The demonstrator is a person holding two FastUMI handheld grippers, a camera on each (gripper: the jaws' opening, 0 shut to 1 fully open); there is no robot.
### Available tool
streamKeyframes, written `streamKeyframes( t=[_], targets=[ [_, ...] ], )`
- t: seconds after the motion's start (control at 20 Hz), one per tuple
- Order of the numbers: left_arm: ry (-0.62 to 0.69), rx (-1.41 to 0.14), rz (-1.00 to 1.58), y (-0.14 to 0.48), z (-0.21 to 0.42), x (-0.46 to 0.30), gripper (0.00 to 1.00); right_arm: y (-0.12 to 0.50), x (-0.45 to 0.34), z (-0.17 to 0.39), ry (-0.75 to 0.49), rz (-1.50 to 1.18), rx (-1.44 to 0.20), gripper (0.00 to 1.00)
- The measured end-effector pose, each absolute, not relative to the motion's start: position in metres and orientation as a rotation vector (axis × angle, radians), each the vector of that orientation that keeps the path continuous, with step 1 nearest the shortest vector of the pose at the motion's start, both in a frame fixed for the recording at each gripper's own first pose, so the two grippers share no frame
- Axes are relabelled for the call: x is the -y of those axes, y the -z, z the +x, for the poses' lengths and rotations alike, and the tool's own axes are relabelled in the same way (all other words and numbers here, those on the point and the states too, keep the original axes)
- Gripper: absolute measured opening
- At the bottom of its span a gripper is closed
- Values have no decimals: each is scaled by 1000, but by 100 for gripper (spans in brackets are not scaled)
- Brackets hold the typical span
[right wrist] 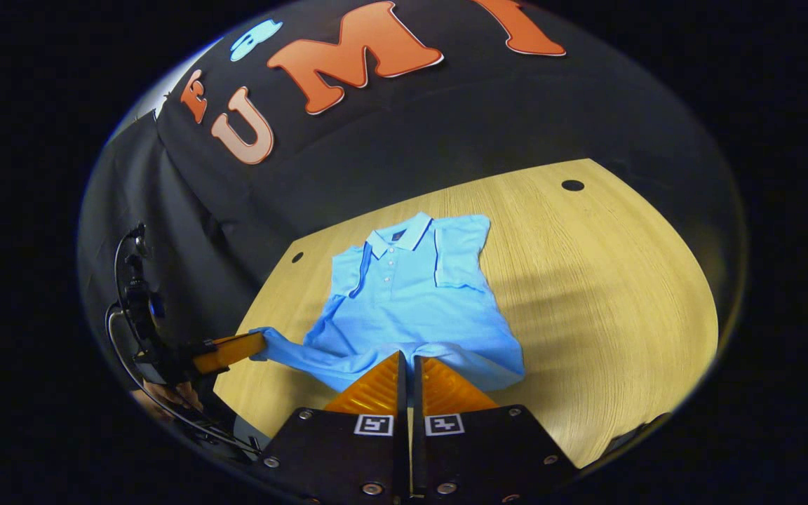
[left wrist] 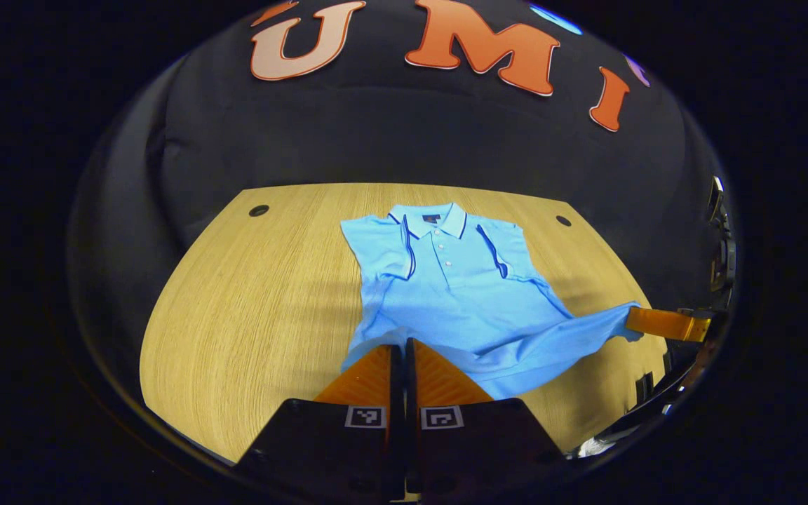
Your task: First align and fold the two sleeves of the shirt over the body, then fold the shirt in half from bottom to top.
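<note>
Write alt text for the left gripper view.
A light blue polo shirt lies on a wooden table, both sleeves folded over its body. The left gripper pinches its bottom hem at one corner, and the right gripper pinches the other corner, pulled out sideways.

Shirt (left wrist: 460,294): soft knit cloth, matt, fine even texture; collar (left wrist: 433,219) of flat ribbed-looking cloth with thin trim; small glossy buttons (left wrist: 444,249) below the collar. Cloth wrinkles near the hem.

Desk (left wrist: 250,315) under the shirt: wood-look top, straight fine grain, smooth, low satin sheen; two dark round holes (left wrist: 259,210) at the far corners beyond the shirt.

Booth wall (left wrist: 376,133) behind the desk: matt woven cloth, loosely draped.

Left gripper (left wrist: 404,351) and right gripper (right wrist: 407,365): ridged finger faces, matt hard plastic-looking bodies; small metal screws (right wrist: 372,487) on the right one.
</note>
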State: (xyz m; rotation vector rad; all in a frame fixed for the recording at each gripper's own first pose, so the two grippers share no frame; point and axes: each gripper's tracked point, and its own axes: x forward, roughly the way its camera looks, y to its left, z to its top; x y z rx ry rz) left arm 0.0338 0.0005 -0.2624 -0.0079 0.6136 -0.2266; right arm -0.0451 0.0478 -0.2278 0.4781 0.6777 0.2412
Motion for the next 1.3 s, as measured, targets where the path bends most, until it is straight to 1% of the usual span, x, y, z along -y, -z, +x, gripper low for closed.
streamKeyframes(
  t=[0.25,0.5,0.75,0.85,1.2,1.3],
  targets=[
    [234,-584,-38,231,93,-13,4,208,-34,0,-199,466,-655,2],
    [262,-557,-63,204,165,-17,5,201,-23,52,-144,459,-640,2],
    [279,-537,-101,190,233,-19,4,190,-13,116,-70,469,-591,2],
    [269,-540,-110,191,256,-21,4,188,-7,142,-33,524,-566,2],
    [213,-524,-172,196,324,-17,4,217,-1,208,-1,606,-583,2],
    [188,-535,-200,210,341,-17,4,231,-6,225,-5,613,-595,2]
  ],
)
